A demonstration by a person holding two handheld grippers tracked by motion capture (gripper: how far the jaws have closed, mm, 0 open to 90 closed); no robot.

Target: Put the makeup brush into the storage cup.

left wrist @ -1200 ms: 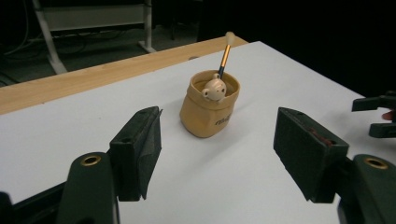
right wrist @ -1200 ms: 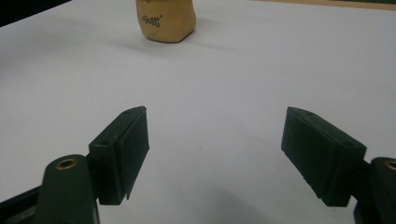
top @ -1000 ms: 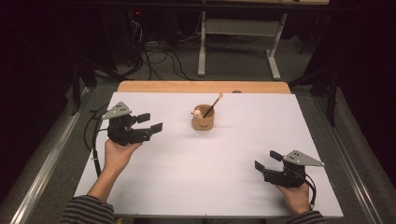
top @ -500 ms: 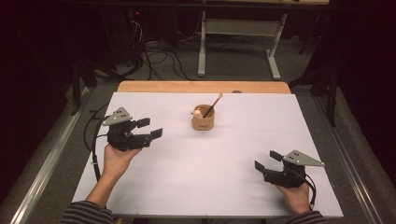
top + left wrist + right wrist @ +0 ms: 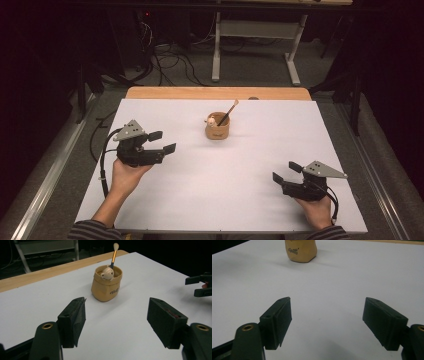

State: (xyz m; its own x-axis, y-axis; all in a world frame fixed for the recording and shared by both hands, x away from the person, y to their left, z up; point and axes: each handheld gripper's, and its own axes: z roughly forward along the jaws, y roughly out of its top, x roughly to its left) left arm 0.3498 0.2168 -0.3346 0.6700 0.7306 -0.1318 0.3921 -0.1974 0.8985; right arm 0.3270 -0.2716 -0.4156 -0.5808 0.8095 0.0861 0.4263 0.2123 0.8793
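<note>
**Both grippers spread wide, little pot sitting alone up top**

So we've got the big white table (image 5: pixel 215 200) with a wooden strip along its far edge. On it, around 12 o'clock from the middle, sits a small tan pot (image 5: pixel 217 129) with a tiny bear figure (image 5: pixel 107 273) poking out and a brush (image 5: pixel 229 111) leaning toward 1 o'clock.

Our left gripper (image 5: pixel 162 141) is held above the table at about 9 o'clock, fingers (image 5: pixel 74 318) spread apart with nothing between them, aimed roughly at the pot but well apart from it.

Our right gripper (image 5: pixel 286 171) is down at 4 o'clock, near the front edge, fingers (image 5: pixel 279 319) also wide apart and empty, with the pot far off ahead.
</note>
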